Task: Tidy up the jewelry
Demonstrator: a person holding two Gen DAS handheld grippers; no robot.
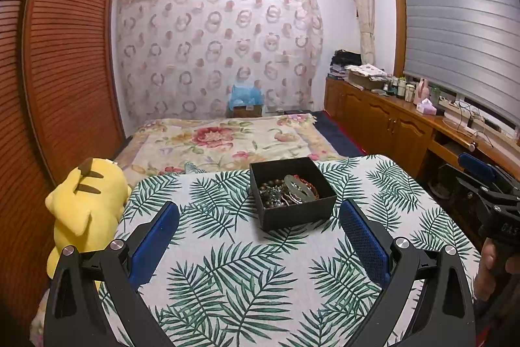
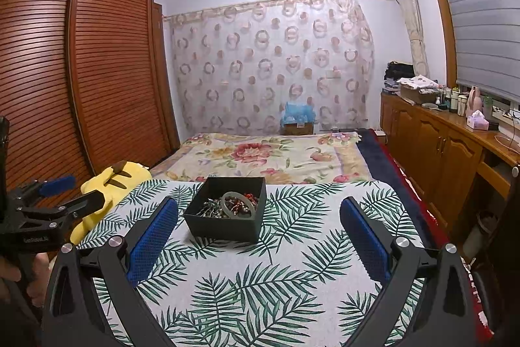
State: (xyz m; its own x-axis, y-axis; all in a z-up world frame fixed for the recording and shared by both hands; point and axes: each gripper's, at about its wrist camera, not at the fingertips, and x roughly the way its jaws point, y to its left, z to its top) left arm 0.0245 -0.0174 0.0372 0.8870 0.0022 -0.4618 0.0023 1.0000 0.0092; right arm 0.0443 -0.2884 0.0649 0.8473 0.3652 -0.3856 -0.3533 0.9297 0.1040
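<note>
Left claw [image 1: 258, 218]: we hold it low over the worktop [image 1: 227, 265], level, fingers spread wide, gripping nothing.
Right claw [image 2: 259, 217]: we hold it likewise, wide apart and empty.
Jewelry box [image 1: 292, 200]: black, lidless, near the worktop's far edge, just ahead of both claws, holding tangled beads and a pale bangle [image 1: 297, 186].
Writing: handle lettering too blurred to read.
</note>
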